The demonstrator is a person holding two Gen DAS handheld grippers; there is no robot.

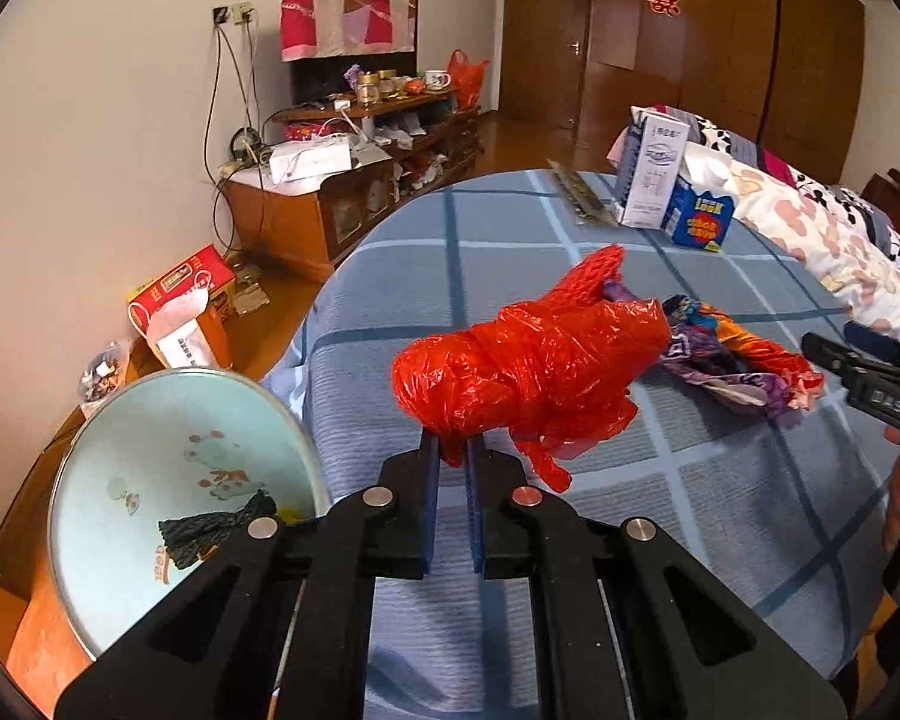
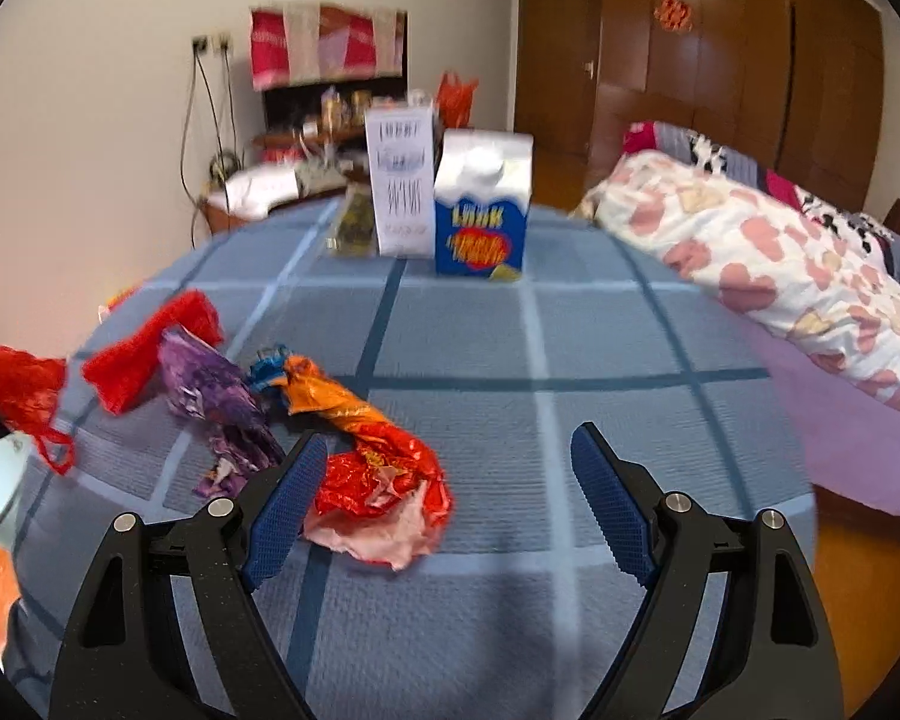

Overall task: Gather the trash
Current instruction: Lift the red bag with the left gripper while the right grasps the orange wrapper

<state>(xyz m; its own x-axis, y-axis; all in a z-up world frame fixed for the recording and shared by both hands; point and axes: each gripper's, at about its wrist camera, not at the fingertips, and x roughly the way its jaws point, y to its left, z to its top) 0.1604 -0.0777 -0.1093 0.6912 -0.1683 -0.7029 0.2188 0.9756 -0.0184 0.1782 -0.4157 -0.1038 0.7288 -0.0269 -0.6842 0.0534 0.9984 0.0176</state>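
Two grippers work over a bed with a blue checked cover (image 2: 486, 354). Nearest, the left gripper (image 1: 453, 459) has its jaws pinched tight on the lower edge of a crumpled red plastic bag (image 1: 528, 372), which hangs clear of the cover. Just to its left sits a pale blue basin (image 1: 150, 468) with a dark scrap already lying in it; I judge this the collecting vessel, so the step in hand is carrying the bag across to it. The next move calls for swinging the bag over the rim and only then letting go, since the loose film trails below the jaws and could snag on the edge.

The right gripper (image 2: 447, 483) stands wide, holding nothing, with a crinkled red and orange foil wrapper (image 2: 378, 474) lying on the cover between its fingers, close against the left one. It needs to settle lower and centre on the wrapper before closing. Just beyond lie a purple wrapper (image 2: 222, 396) and a red net (image 2: 150, 348), still to be gathered.

Farther off stand a blue carton (image 2: 480, 210) and a white box (image 2: 401, 180), upright, with a flowered quilt (image 2: 780, 264) on the right.
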